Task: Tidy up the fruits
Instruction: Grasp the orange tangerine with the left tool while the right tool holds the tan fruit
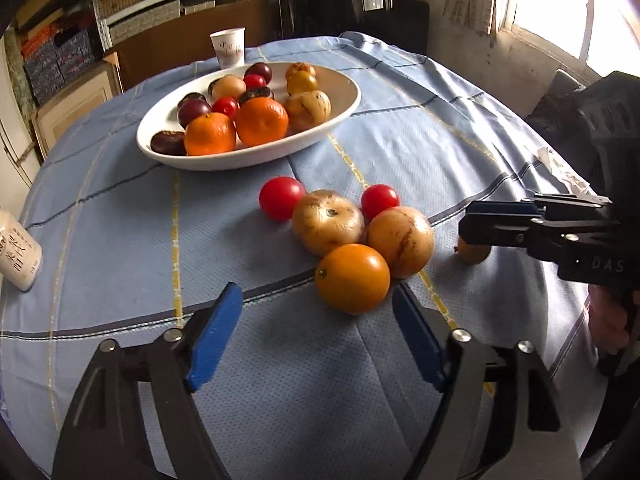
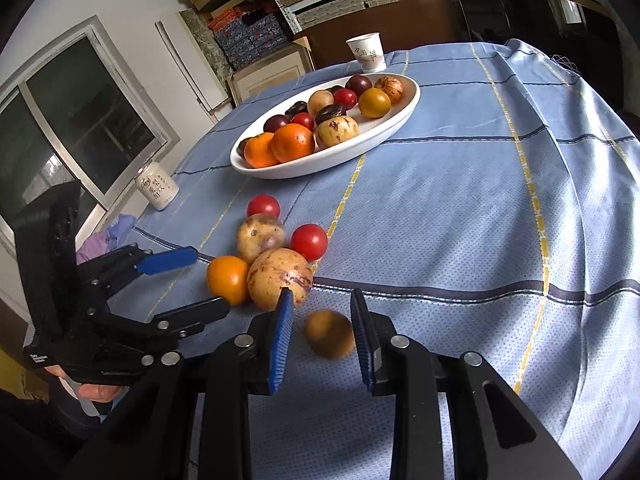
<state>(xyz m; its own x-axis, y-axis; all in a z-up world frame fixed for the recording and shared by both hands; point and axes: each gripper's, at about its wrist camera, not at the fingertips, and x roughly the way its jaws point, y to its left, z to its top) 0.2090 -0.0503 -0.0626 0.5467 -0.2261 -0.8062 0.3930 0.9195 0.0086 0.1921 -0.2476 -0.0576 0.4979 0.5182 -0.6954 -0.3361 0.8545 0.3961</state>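
Note:
A white oval bowl (image 1: pixel 340 116) holds oranges, dark plums, tomatoes and brown-spotted fruits. On the blue cloth in front lies a cluster: two red tomatoes (image 1: pixel 281 197), two tan spotted fruits (image 1: pixel 327 221) and an orange fruit (image 1: pixel 353 279). My left gripper (image 1: pixel 316 336) is open, just short of the orange fruit. My right gripper (image 2: pixel 322 340) is open around a small brownish-orange fruit (image 2: pixel 330 334), which looks blurred and lies between the pads without a firm grip. That fruit shows under the right gripper in the left wrist view (image 1: pixel 473 251).
A paper cup (image 1: pixel 228 46) stands behind the bowl. A white can (image 2: pixel 157 186) stands near the table's left edge. The round table (image 2: pixel 460 208) has a blue checked cloth. Shelves with boxes and a dark chair are behind.

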